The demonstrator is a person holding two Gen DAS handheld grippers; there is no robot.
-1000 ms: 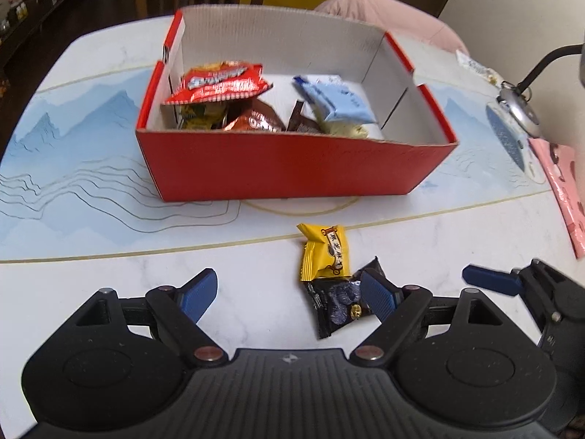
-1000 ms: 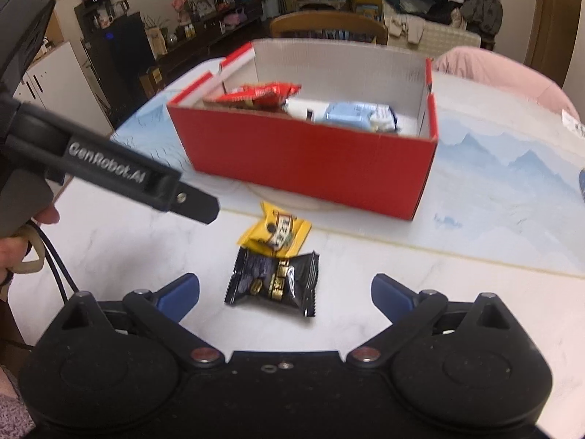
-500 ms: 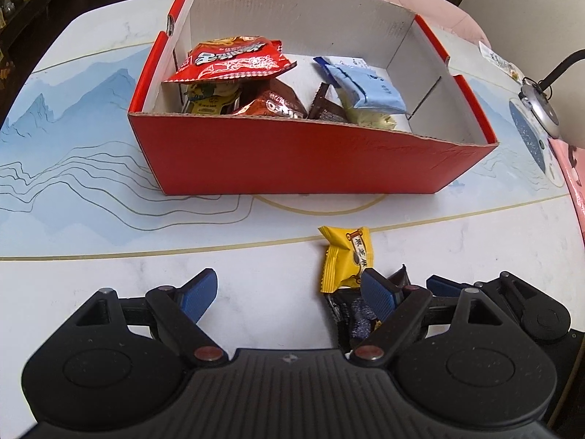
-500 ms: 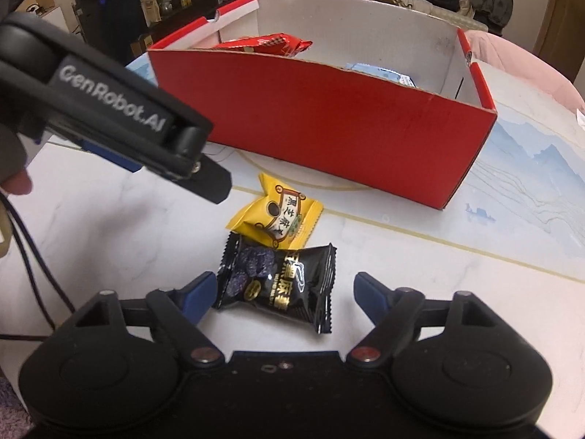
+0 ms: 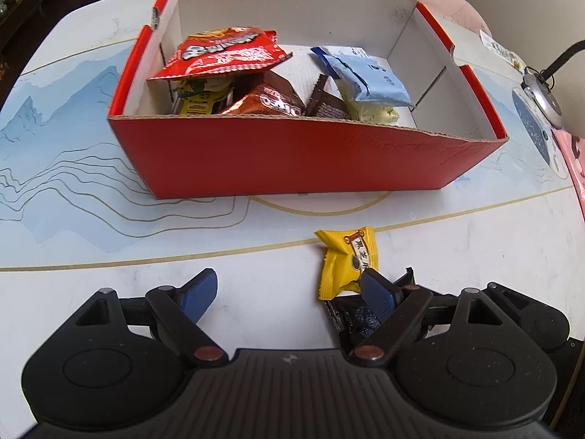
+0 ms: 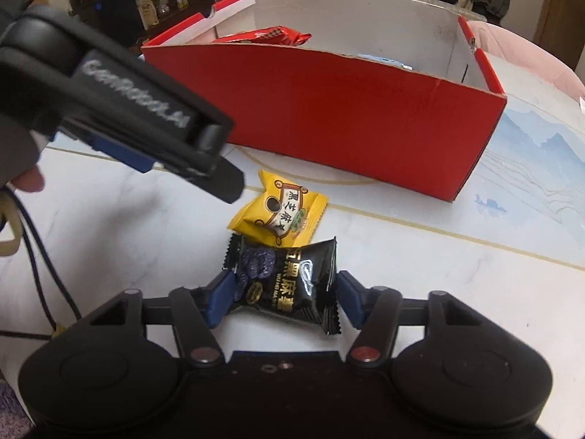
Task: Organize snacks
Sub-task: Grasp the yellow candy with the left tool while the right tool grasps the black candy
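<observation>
Right wrist view: we noted the right gripper (image 6: pixel 283 294) low over the white marble table (image 6: pixel 457 292), its jaws just having been closing, with the black snack packet (image 6: pixel 289 285) between them. The left blue pad (image 6: pixel 219 298) touched the packet's crimped edge; the right pad sat just beside the other edge, so we logged contact on one side but could not confirm a full clamp. A yellow snack packet (image 6: pixel 281 212) lay just beyond the black one, its near edge overlapping it. Behind both stood the red cardboard box (image 6: pixel 347 120), white inside, with a red bag (image 6: pixel 267 36) showing over its wall. Across the upper left we saw the left gripper (image 5: pixel 289 292) from the side, and part of a hand (image 6: pixel 27 181) on it. From the left wrist view we recorded its jaws wide apart with bare tabletop between them, nothing held; its right pad (image 5: pixel 378 294) overlapped the yellow packet's corner in view. Inside the box we counted the red bag, a brown packet (image 5: pixel 270 100), a light blue packet (image 5: pixel 365 77) and others.
</observation>
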